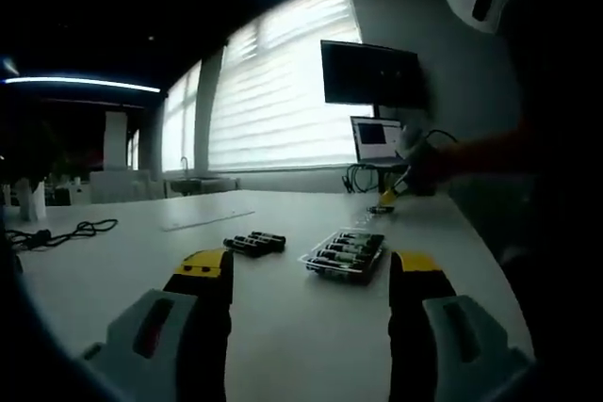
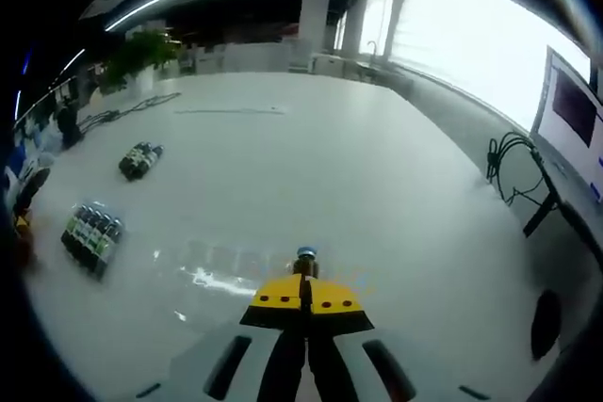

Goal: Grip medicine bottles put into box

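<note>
A clear box (image 1: 346, 254) holding several dark bottles lies on the white table (image 1: 283, 327), just beyond my left gripper (image 1: 311, 275), whose jaws stand open and wide apart with nothing between them. A small cluster of loose bottles (image 1: 254, 243) lies left of the box. In the right gripper view the same box (image 2: 91, 233) and loose bottles (image 2: 139, 159) sit far off to the left. My right gripper (image 2: 306, 281) is shut, its yellow tips touching. A single small bottle (image 2: 305, 259) stands right at those tips. The right gripper (image 1: 403, 176) also appears far back in the left gripper view.
A monitor (image 1: 369, 72) and a laptop (image 1: 377, 138) stand at the table's far end beside a coil of cables (image 2: 509, 167). Another cable (image 1: 57, 233) lies at the left. A flat clear sheet (image 1: 207, 221) rests on the table. A person's sleeve (image 1: 490, 152) reaches in.
</note>
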Tool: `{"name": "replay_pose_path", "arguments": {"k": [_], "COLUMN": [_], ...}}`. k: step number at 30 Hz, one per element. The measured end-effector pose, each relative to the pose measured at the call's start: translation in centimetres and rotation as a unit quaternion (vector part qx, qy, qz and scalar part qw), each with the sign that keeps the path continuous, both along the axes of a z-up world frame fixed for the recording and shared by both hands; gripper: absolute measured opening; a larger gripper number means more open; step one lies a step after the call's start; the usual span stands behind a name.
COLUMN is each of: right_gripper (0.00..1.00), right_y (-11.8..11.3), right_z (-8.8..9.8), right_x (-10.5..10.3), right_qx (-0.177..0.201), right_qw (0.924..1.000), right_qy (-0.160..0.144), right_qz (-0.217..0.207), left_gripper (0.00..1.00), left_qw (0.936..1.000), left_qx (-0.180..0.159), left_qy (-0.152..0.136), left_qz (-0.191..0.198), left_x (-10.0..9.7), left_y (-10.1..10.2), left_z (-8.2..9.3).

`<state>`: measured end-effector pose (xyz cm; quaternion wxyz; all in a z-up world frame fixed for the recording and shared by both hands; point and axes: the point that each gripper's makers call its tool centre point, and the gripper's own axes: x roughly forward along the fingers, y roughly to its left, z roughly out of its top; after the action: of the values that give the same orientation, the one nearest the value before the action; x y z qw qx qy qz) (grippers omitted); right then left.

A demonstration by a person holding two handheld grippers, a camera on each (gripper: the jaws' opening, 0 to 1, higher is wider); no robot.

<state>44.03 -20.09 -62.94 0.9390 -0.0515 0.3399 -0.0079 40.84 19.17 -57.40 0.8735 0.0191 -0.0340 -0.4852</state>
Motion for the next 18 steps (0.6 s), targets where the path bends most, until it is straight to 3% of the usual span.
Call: {"name": "replay_pose_path", "arguments": {"k": [4,9,15,18], "right_gripper": [0.00,0.00,0.07,0.11], "right_y": [0.5,0.7,-0.1,-0.5], "right_z": [-0.1,0.3,0.9,0.6], "right_x": [-0.2,0.0,0.2,0.3], "right_qx": [-0.002,-0.013,-0.041,-0.036], "right_qw": [0.9999,0.9998,0.9989,0.9992], "right_qy": [0.010,-0.006,-0.020,-0.016], "right_qz": [0.007,0.010,0.005,0.001], "left_gripper": [0.59,0.59,0.59,0.59], "left_qw": [1.0000,1.0000,1.0000,1.0000], "left_qx": [-0.001,-0.002,-0.002,-0.001], "left_qy": [0.002,0.004,0.004,0.004], "left_qz": [-0.003,-0.001,0.000,0.000], "left_x": [-0.1,0.0,-0.1,-0.1], "left_y": [-0.1,0.0,0.0,0.0], "left_z": [-0.1,-0.1,0.0,0.0]}}
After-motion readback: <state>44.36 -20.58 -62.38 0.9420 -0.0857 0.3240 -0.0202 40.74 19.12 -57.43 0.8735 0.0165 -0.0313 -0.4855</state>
